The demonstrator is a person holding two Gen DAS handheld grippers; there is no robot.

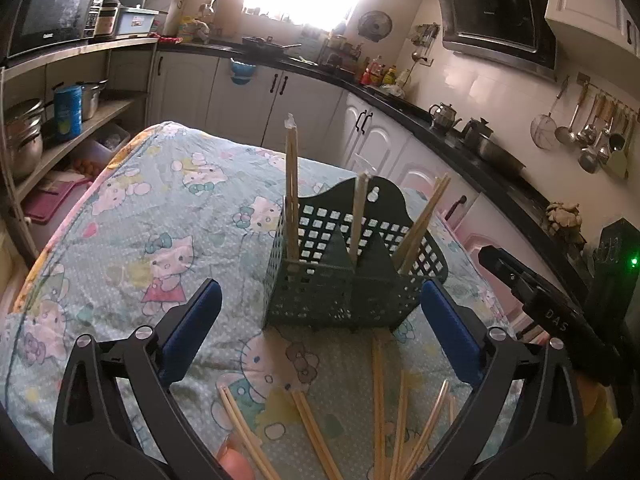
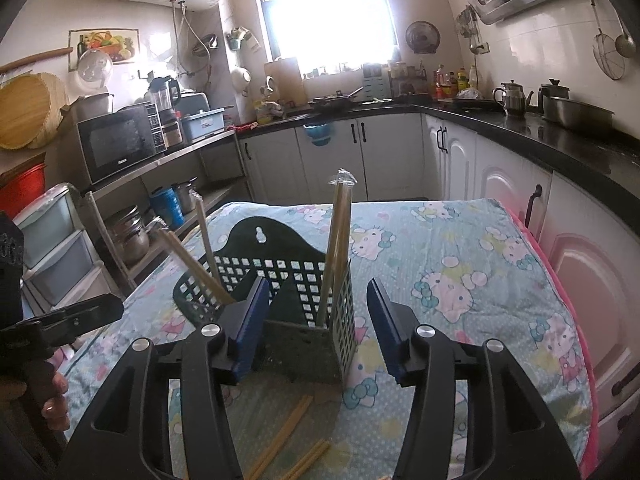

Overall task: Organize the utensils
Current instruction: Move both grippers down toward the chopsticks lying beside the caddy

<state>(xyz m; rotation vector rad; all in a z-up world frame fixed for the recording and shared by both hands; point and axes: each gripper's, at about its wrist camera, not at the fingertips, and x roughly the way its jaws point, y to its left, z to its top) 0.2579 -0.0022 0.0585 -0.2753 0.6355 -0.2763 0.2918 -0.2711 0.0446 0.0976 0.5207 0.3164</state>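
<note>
White letters "DAS" on the black body of the right gripper [image 1: 556, 314], other labels illegible.

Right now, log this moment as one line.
left gripper: open, empty | right gripper: open, empty | holder: some chopsticks standing inside | loose chopsticks: on cloth

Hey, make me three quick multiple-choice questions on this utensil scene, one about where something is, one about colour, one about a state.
1. Where do the loose chopsticks lie?
A. on the cloth in front of the holder
B. on the counter
C. on the shelf

2. What colour are the gripper pads?
A. red
B. blue
C. yellow

3. The left gripper is
A. shut on a chopstick
B. open and empty
C. out of view

Answers: A, they lie on the patterned cloth before the dark holder; B, the pads are blue; B, its jaws stand wide with nothing held.
</note>
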